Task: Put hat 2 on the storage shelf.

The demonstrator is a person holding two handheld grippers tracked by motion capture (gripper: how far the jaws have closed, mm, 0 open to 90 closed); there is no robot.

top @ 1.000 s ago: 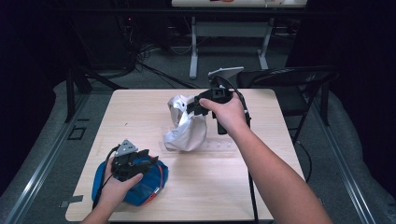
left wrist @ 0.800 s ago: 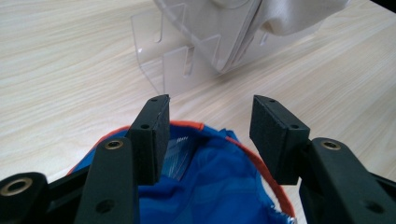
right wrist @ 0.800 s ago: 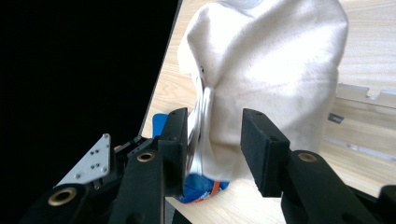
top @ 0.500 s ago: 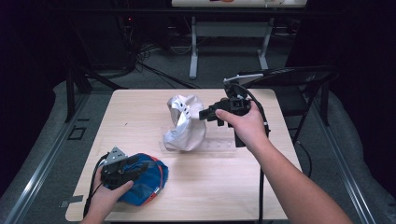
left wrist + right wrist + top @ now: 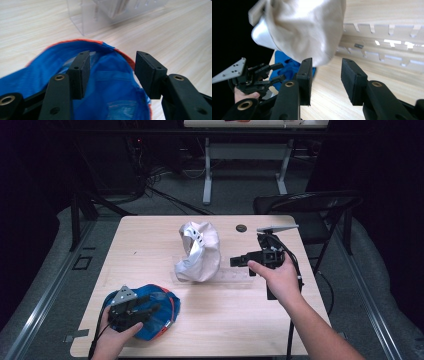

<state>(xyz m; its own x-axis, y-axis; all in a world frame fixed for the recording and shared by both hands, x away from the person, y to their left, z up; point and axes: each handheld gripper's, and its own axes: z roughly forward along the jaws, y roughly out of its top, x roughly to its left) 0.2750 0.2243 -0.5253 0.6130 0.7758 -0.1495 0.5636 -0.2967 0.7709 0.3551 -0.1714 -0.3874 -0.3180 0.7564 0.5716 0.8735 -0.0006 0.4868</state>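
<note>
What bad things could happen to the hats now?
1. The white cap is propped on a clear slotted rack. The right gripper is close beside it with open jaws, so a bump could tip the cap off.
2. The left gripper hovers open over the blue cap. The cloth is soft, so the jaws might pinch only a fold and it could slip.

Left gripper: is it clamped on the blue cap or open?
Open. The left gripper has its jaws spread above the blue cap, with the pads clear of the fabric.
</note>
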